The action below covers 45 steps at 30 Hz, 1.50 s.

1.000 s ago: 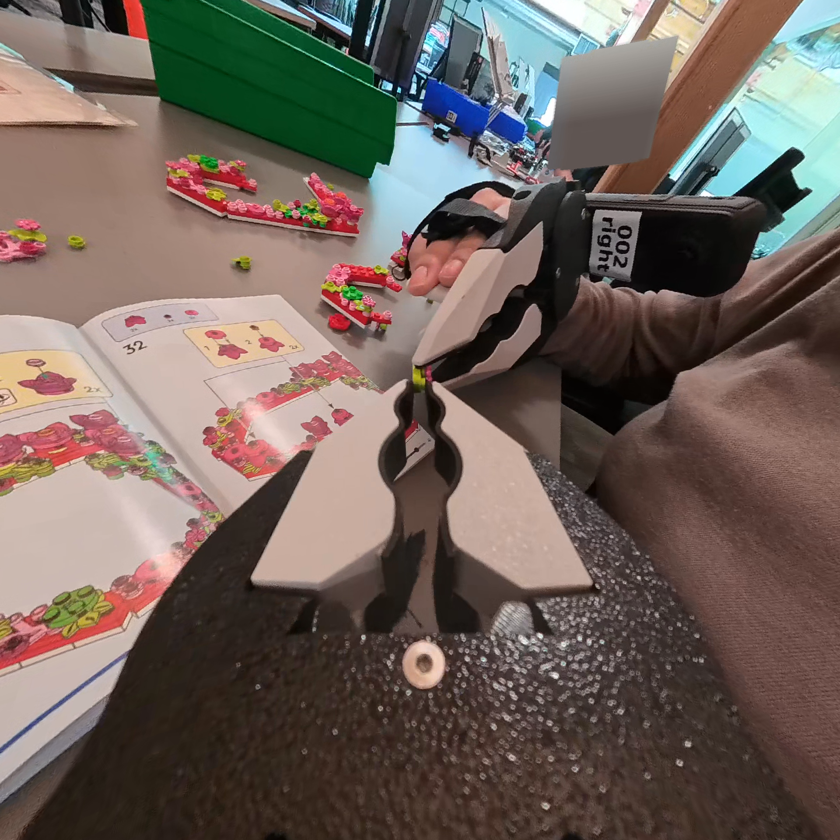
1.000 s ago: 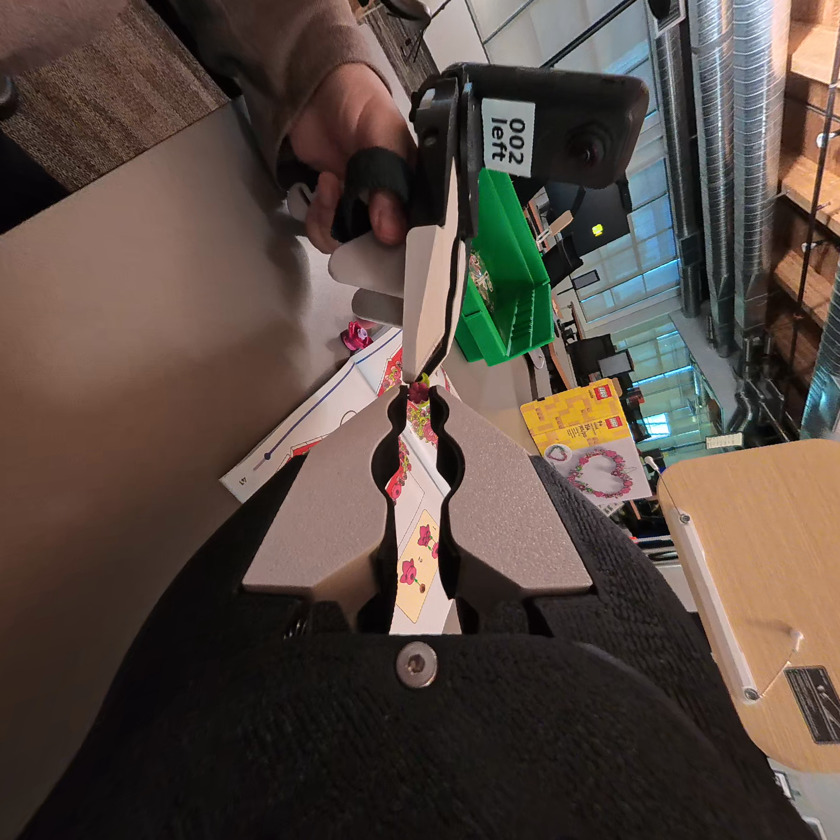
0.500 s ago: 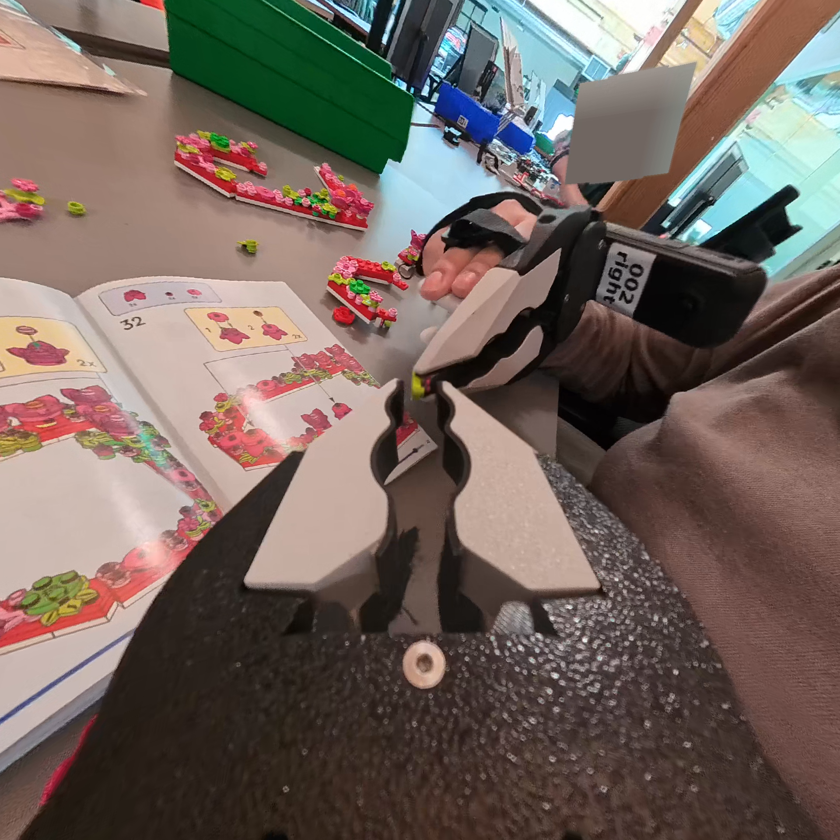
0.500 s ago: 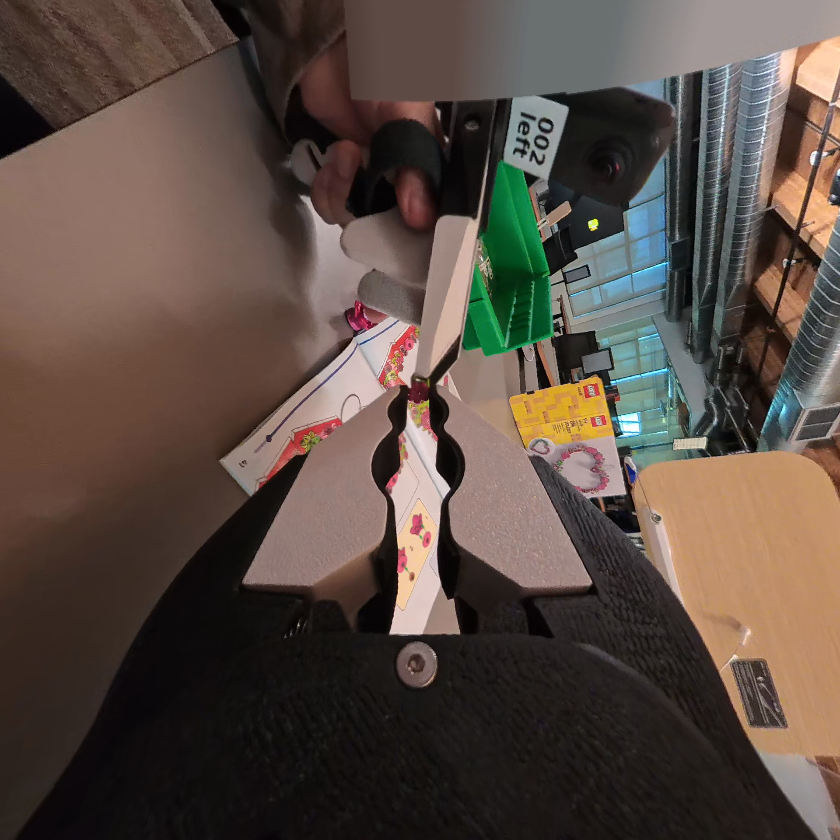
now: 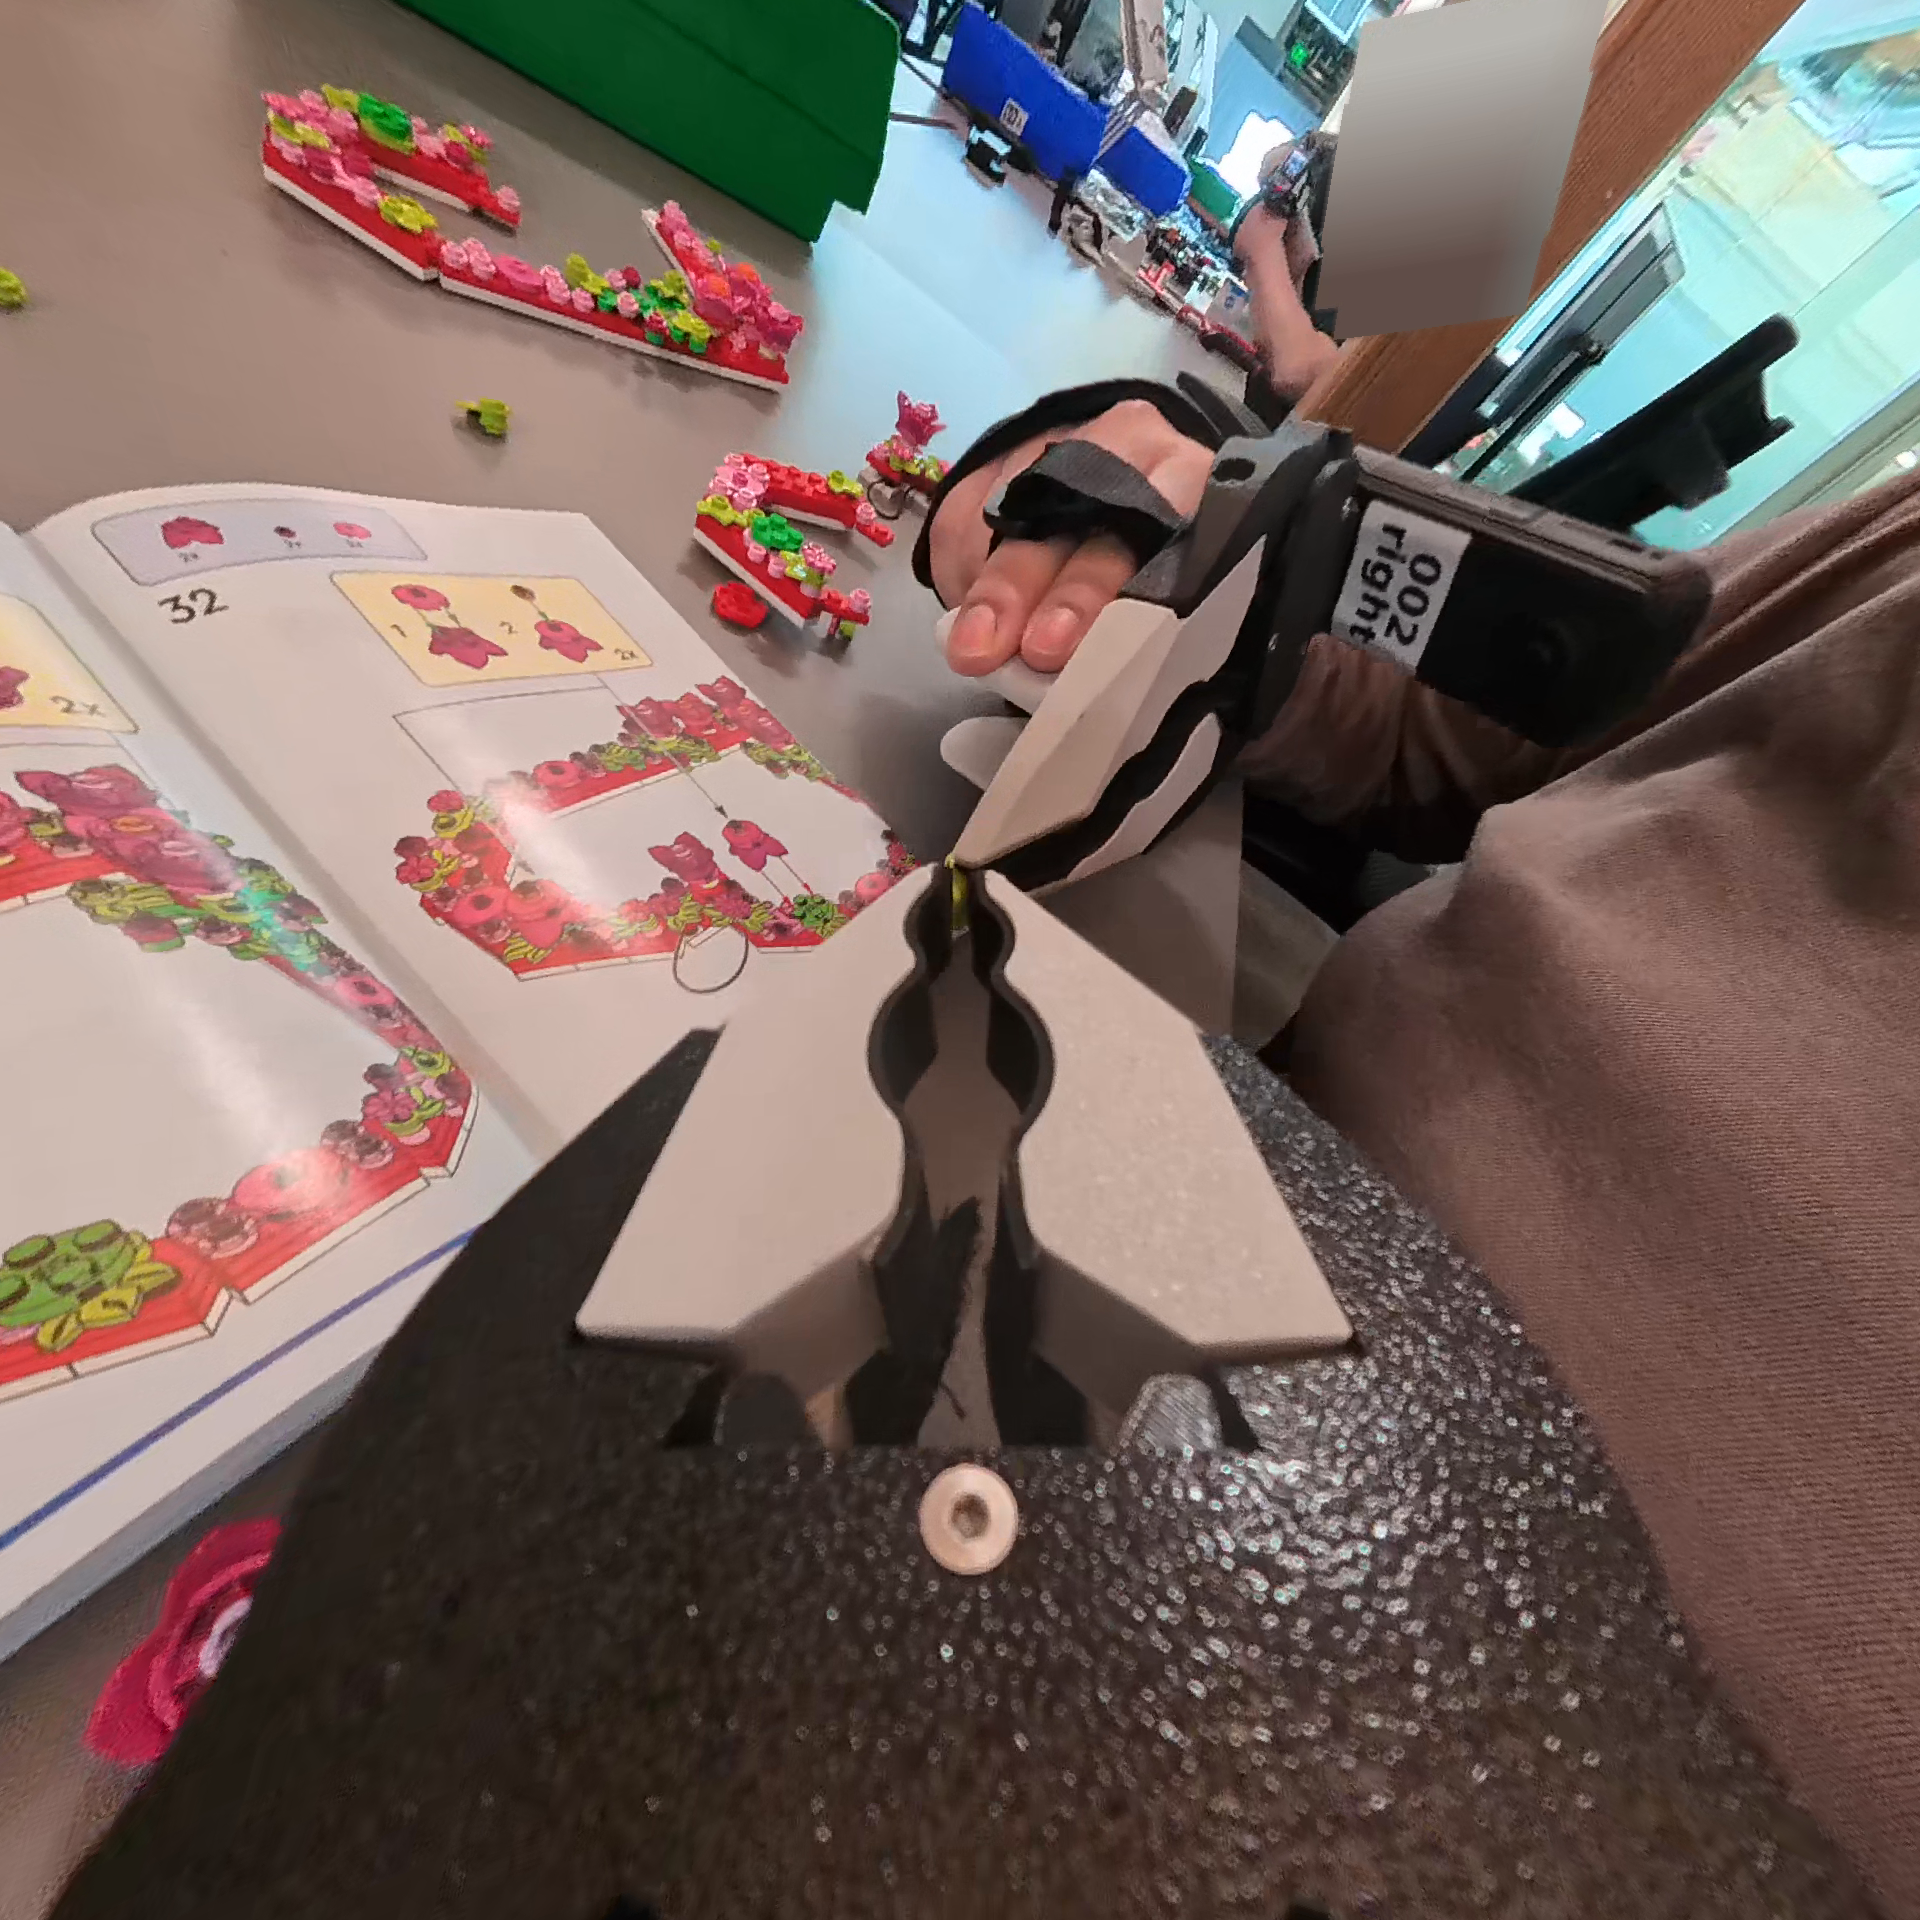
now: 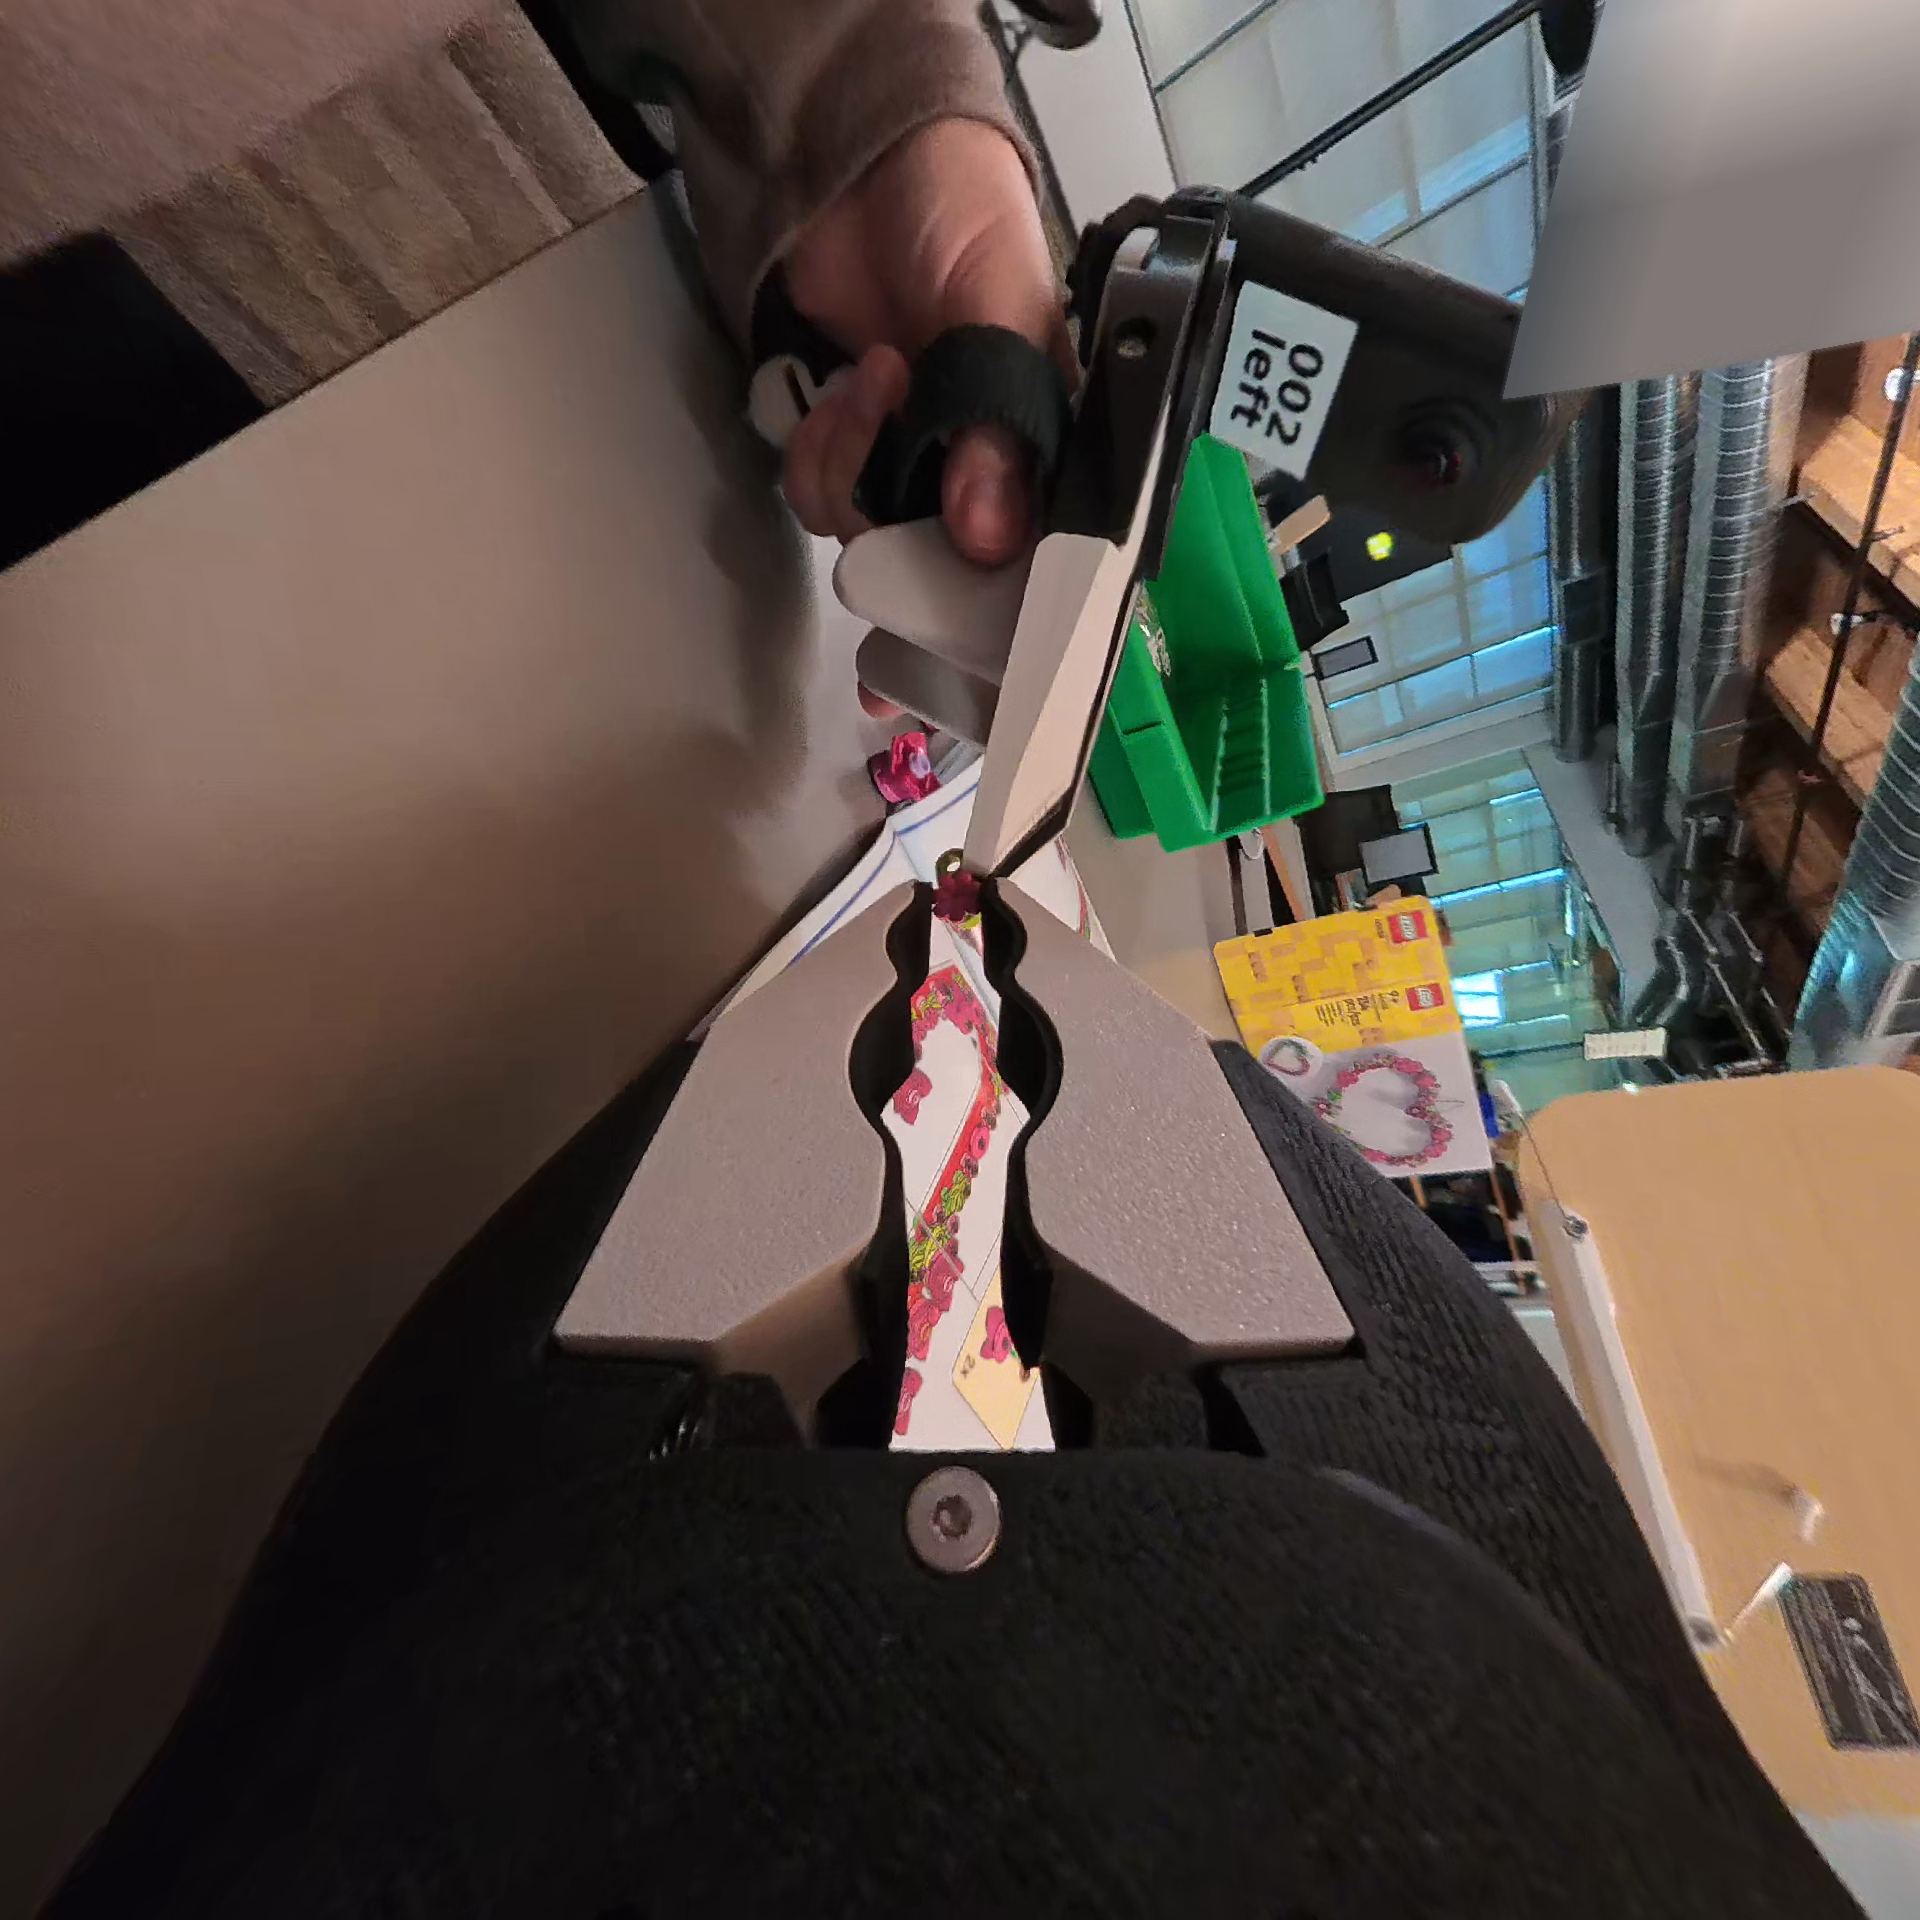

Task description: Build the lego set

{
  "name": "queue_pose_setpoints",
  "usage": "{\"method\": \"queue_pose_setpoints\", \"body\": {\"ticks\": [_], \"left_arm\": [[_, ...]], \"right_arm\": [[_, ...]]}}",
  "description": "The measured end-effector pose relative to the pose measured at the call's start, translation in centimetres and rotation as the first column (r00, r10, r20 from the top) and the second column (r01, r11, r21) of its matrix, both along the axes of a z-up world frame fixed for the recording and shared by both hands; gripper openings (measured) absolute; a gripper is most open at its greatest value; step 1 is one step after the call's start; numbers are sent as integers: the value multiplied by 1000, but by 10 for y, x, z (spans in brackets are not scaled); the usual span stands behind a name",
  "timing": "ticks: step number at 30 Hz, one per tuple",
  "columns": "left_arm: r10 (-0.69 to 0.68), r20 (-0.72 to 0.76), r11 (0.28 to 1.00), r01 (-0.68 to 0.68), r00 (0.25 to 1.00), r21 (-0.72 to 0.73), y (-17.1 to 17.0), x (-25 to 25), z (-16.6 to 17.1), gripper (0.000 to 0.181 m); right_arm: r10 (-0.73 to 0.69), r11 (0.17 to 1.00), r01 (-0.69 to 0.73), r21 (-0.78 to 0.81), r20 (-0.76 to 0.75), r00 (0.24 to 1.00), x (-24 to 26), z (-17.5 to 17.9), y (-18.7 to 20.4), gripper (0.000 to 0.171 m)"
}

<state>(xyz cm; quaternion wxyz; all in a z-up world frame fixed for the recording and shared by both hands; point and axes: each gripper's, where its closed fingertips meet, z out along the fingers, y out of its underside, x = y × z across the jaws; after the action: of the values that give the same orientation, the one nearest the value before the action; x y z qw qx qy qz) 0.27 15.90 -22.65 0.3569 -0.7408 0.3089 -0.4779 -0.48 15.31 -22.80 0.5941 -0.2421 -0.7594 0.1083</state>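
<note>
My left gripper (image 5: 958,891) is shut on a thin lime-green stem piece (image 5: 954,902) held at its tips above the open instruction booklet (image 5: 416,831). My right gripper (image 6: 958,902) is shut on a small dark pink flower piece (image 6: 956,894). The two grippers meet tip to tip. The right gripper (image 5: 966,858) reaches in from the upper right in the left wrist view. The left gripper (image 6: 985,854) comes down from above in the right wrist view, with the lime piece (image 6: 948,862) touching the flower.
Built red strips with pink and green flowers (image 5: 520,260) lie on the grey table, and a smaller one (image 5: 790,540) beside the right hand. A green bin (image 5: 675,83) stands behind. A loose pink flower (image 5: 177,1652) lies near the booklet's front edge. A yellow box (image 6: 1340,997) stands farther off. My two grippers' fingertips are within a few centimetres of each other.
Half a second ago my left fingers stood a little wider apart; now they are closed on the lime piece again. Both grippers stay tip to tip and have tilted slightly.
</note>
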Motion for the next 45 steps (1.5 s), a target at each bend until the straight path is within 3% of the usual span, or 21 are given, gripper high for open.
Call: {"method": "queue_pose_setpoints", "body": {"ticks": [8,11,12,14,15,20,26,31,45], "left_arm": [[11,-32,992,-7,999,124,2,-2,-1,0],[17,-3,995,-17,1000,96,2,-2,1,1],[18,10,997,-19,1000,78,3,-2,1,3],[29,-9,995,-28,1000,93,4,-3,2,26],[45,-28,992,-41,999,123,5,-4,1,27],[42,-25,992,-39,999,121,3,-4,0,5],[-11,17,1000,11,1000,7,-4,-1,-5,10],[10,46,1000,-9,999,-18,0,-4,-3,0],[-2,109,996,12,994,-92,0,-3,-1,1]], "right_arm": [[-3,1000,1,-30,-58,998,-2,-1,2,8],[0,999,-4,-46,-83,997,-2,1,2,8],[0,999,-5,-50,-97,995,-3,2,2,8],[-6,998,-2,-61,-131,991,-3,7,3,8],[-9,998,-1,-68,-143,990,-3,8,4,7],[-9,996,-4,-84,-156,988,-3,9,5,8],[-3,999,-5,-54,-144,990,-4,6,4,7],[-3,999,-2,-36,-154,988,-5,8,3,7],[-11,1000,10,-9,-158,987,-5,9,4,7]]}}
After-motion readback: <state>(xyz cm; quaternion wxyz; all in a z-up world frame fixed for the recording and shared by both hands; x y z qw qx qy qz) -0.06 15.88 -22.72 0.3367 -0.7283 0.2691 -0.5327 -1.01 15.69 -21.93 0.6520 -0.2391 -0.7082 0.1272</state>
